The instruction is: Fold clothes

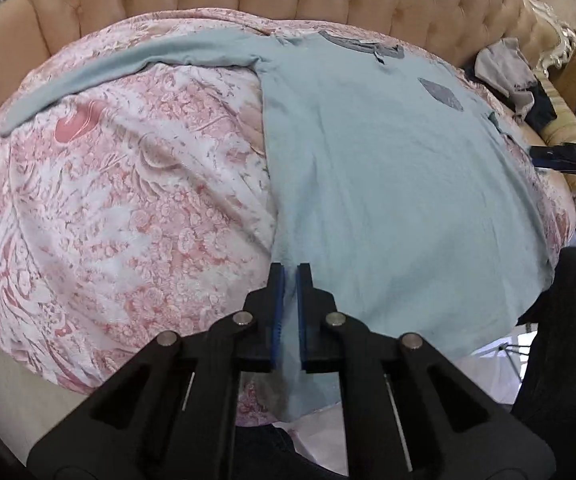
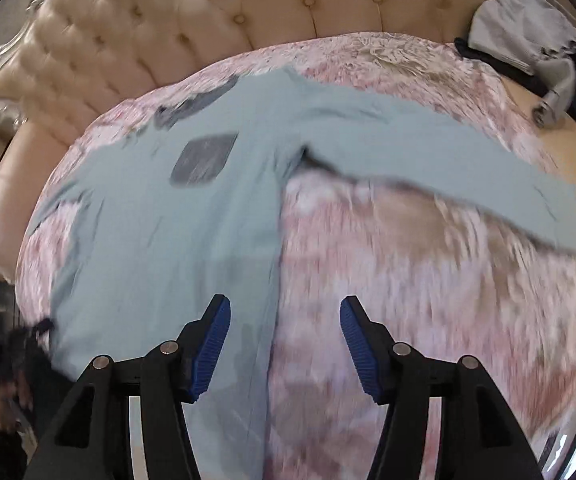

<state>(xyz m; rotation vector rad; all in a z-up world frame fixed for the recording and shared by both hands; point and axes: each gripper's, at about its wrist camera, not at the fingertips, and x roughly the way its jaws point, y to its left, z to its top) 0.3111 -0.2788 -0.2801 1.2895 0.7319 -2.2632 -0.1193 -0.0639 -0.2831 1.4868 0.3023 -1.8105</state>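
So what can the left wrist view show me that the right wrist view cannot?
Only the left wrist view shows the left gripper, nearly closed over the shirt's lower edge, and the left sleeve stretched out. Only the right wrist view shows the right gripper, open above the shirt's side edge, and the right sleeve. Both show the blue shirt, its grey pocket, the floral bedspread and the tufted headboard.

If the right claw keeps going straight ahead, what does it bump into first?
Probably the side edge of the blue shirt on the pink bedspread; the open right claw straddles it. Depth is unclear.
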